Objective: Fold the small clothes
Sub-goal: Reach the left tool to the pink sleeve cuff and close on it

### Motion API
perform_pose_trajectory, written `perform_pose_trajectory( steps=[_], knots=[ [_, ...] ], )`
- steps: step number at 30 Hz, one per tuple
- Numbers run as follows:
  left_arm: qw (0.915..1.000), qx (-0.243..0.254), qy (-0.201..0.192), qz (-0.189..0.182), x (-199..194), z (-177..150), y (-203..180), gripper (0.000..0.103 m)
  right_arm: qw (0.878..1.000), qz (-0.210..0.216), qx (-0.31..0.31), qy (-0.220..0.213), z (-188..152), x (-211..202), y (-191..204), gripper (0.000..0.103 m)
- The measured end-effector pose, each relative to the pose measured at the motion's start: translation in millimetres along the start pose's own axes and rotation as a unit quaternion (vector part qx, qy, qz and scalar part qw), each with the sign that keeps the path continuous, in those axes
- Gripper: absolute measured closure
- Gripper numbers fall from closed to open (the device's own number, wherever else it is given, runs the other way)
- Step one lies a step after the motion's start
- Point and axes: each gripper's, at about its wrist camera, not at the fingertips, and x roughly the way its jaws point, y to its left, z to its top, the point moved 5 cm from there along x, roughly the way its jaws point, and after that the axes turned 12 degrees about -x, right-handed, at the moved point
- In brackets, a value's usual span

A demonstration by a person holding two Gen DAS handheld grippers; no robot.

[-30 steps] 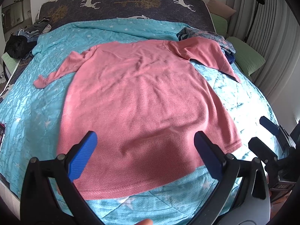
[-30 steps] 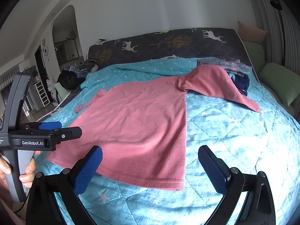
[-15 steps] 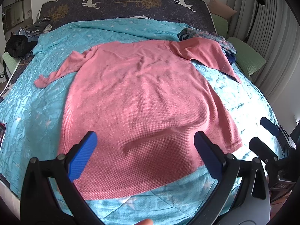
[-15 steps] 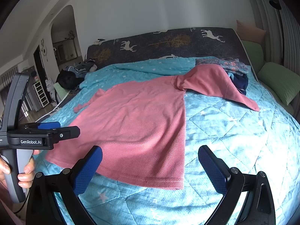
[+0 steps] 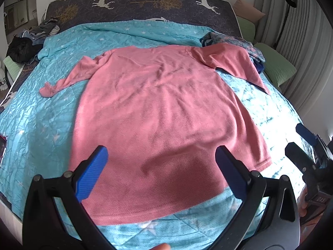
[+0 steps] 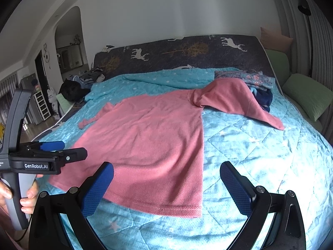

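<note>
Left claw (image 5: 161,166) hovers above the hem of the pink knit long-sleeved top (image 5: 162,125), blue-padded fingers spread wide, holding nothing. Right claw (image 6: 166,184) likewise gapes empty, over the top's lower right corner. Top lies flat, spread on the turquoise star-print quilt (image 5: 41,125) of the bed; one sleeve trails toward 10 o'clock, the other drapes at 1 o'clock over a pile of floral and navy clothes (image 5: 245,43). Right view alone shows the bare hand (image 6: 18,191) gripping the left handle, and a doorway at 9 o'clock. Green pillow (image 5: 276,70) at 2 o'clock; dark clothes heap (image 5: 22,48) at 10.
</note>
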Motion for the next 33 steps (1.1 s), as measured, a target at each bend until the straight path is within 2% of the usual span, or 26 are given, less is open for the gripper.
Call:
perform_pose_trajectory(
  steps=[4,7,10,12,13,15,17,22,27,33],
  knots=[
    [0.9985,-0.052,-0.007,0.014,2,22,34,0.001,0.999,-0.004,-0.025,0.021,15,10,10,0.0],
    [0.9949,-0.095,-0.021,0.029,4,48,74,0.001,0.999,0.007,-0.027,0.03,27,19,19,0.0],
    [0.9891,-0.127,-0.029,0.069,16,78,125,0.001,0.999,0.021,-0.014,0.03,37,26,27,0.0],
    [0.9811,-0.166,-0.024,0.097,32,99,172,0.001,0.999,0.027,-0.011,0.031,43,32,32,0.0],
    [0.9766,-0.191,-0.015,0.099,42,107,193,0.001,0.999,0.027,-0.013,0.032,44,34,35,0.0],
    [0.9615,-0.253,0.0,0.107,58,119,240,0.001,0.999,0.02,-0.022,0.037,49,40,40,0.0],
    [0.9496,-0.292,-0.002,0.114,70,127,267,0.001,0.999,0.009,-0.029,0.04,54,47,41,0.0],
    [0.9491,-0.285,0.008,0.133,123,159,307,0.001,0.998,0.006,-0.025,0.06,72,83,42,0.0],
    [0.9325,-0.335,0.039,0.129,179,172,355,0.001,0.997,0.023,-0.024,0.077,88,122,54,0.0],
    [0.9093,-0.394,0.063,0.118,216,174,398,0.001,0.997,0.017,-0.023,0.07,95,147,59,0.0]
  ],
)
